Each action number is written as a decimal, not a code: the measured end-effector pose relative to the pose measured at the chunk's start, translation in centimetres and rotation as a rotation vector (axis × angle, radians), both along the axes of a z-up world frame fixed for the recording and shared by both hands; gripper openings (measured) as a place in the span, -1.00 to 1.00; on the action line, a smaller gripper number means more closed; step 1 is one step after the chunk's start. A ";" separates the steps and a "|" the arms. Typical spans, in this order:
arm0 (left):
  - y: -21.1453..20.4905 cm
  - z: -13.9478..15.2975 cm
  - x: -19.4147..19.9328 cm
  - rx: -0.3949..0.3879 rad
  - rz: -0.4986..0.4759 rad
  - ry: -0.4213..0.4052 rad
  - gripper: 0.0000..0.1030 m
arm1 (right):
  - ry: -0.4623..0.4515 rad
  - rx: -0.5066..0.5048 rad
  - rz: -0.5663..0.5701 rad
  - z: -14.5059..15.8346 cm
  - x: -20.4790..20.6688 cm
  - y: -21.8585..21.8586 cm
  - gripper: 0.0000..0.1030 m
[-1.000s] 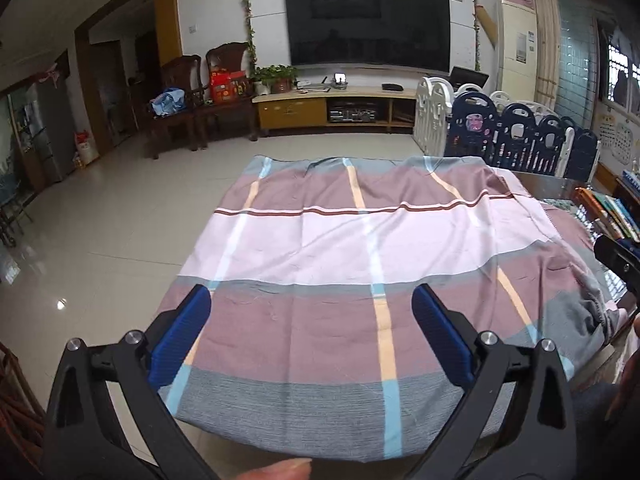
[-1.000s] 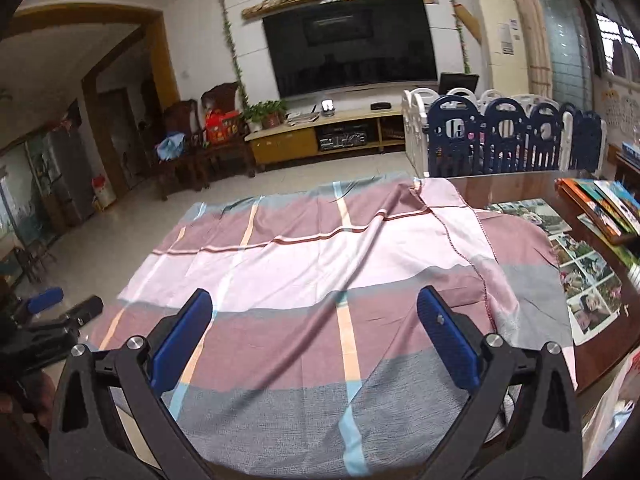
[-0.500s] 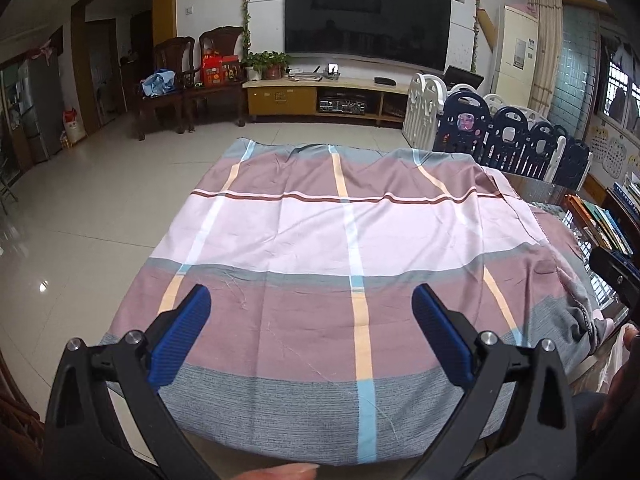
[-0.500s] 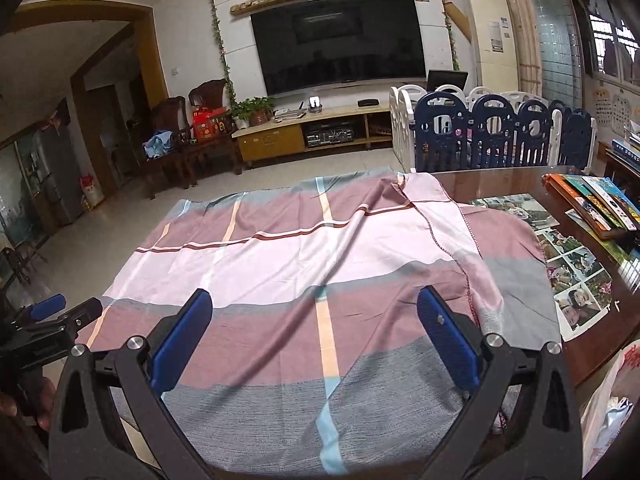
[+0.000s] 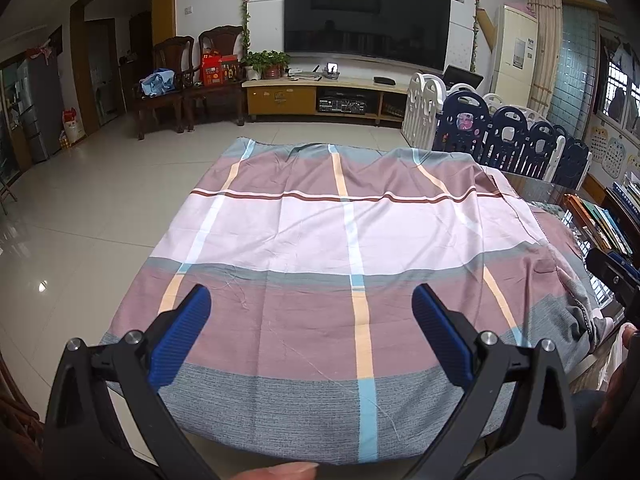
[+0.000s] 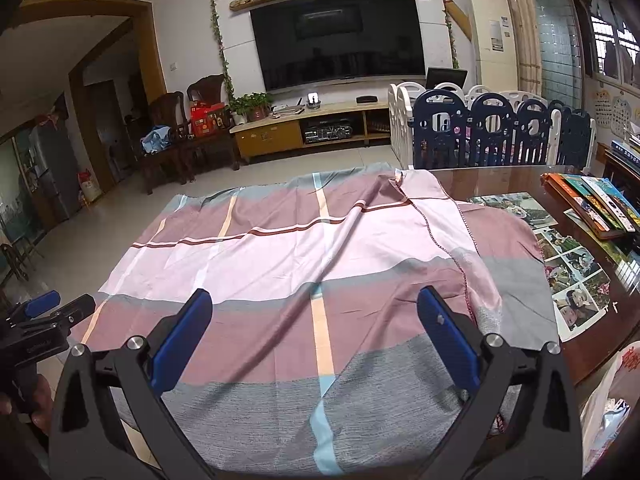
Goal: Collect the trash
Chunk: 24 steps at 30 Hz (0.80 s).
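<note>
Trash: none visible on the striped cloth covering the table; the only candidate is a white plastic bag at the table's lower right edge, contents unclear; left gripper and right gripper hover above the cloth, jaws wide, holding nothing; advisable to scan the table first; books and photos lie rightward.

Far wall: big black TV over a low wood cabinet
Floor: shiny pale tiles
</note>
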<state>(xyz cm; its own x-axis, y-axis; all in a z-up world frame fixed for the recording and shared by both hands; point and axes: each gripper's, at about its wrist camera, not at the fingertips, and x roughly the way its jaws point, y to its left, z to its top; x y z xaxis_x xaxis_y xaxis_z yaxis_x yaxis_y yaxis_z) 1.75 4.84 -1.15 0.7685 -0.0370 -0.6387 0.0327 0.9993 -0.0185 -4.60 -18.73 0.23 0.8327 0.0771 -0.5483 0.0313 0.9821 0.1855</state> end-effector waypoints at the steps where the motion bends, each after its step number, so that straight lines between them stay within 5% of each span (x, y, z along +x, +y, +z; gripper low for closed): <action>1: 0.0 0.0 0.0 0.000 0.000 -0.001 0.94 | -0.001 0.000 -0.001 0.0 0.1 0.0 0.94; 24: 0.0 0.0 -0.2 -0.003 -0.007 -0.002 0.94 | 0.001 0.000 -0.001 -0.1 0.1 -0.1 0.94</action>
<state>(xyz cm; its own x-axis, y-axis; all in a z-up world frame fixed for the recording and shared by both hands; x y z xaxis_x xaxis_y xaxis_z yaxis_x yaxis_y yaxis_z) 1.56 4.82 -1.11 0.7695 -0.0442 -0.6371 0.0394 0.9990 -0.0217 -4.47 -18.84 0.14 0.8323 0.0767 -0.5489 0.0319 0.9821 0.1857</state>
